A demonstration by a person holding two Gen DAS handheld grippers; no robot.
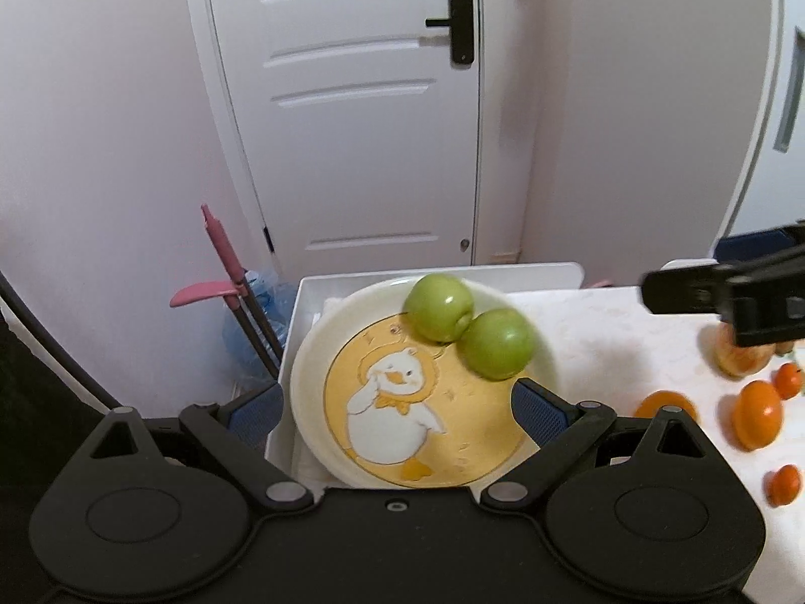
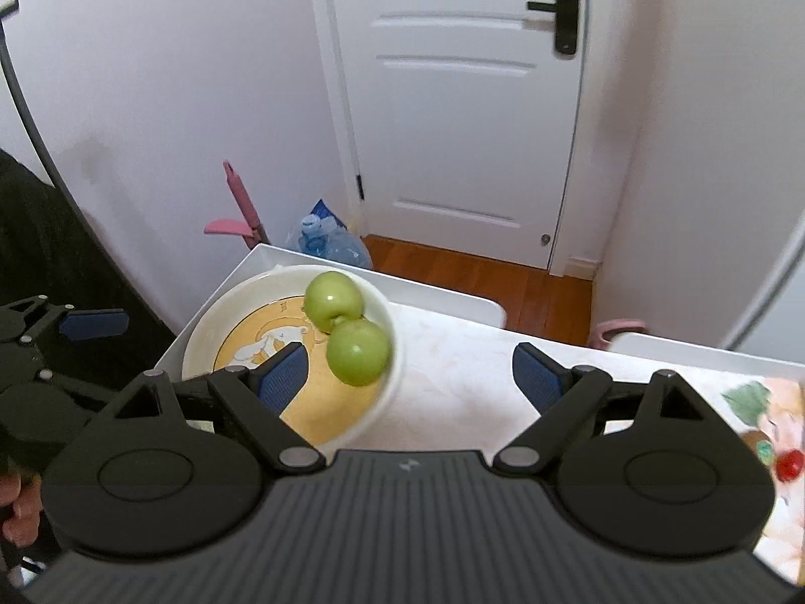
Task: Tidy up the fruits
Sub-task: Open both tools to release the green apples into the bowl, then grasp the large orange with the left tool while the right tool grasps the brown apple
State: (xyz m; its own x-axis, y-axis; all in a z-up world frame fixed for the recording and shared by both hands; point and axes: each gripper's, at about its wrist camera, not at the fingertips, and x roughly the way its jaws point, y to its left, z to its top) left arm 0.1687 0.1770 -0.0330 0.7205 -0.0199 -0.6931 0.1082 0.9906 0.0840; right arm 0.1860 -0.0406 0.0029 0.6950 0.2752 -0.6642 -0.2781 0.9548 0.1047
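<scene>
Two green apples (image 1: 440, 307) (image 1: 498, 345) lie side by side at the far right rim of a white plate (image 1: 312, 377) with a yellow duck picture. My left gripper (image 1: 397, 412) hangs open above the near part of the plate, gripping nothing. In the right wrist view the same apples (image 2: 334, 299) (image 2: 359, 352) rest on the plate (image 2: 211, 322). My right gripper (image 2: 410, 377) stands wide open above the plate's right edge, with nothing between its pads. Several oranges (image 1: 757, 415) lie on the table to the right.
The plate sits in a white tray (image 1: 302, 302) at the left end of a marbled tabletop (image 2: 453, 367). A colourful patterned plate (image 2: 775, 418) shows at the right edge. A pale fruit (image 1: 739, 357) lies below the right gripper (image 1: 694, 299). Beyond the table are a white door (image 2: 453, 126) and a pink dustpan (image 1: 221, 251).
</scene>
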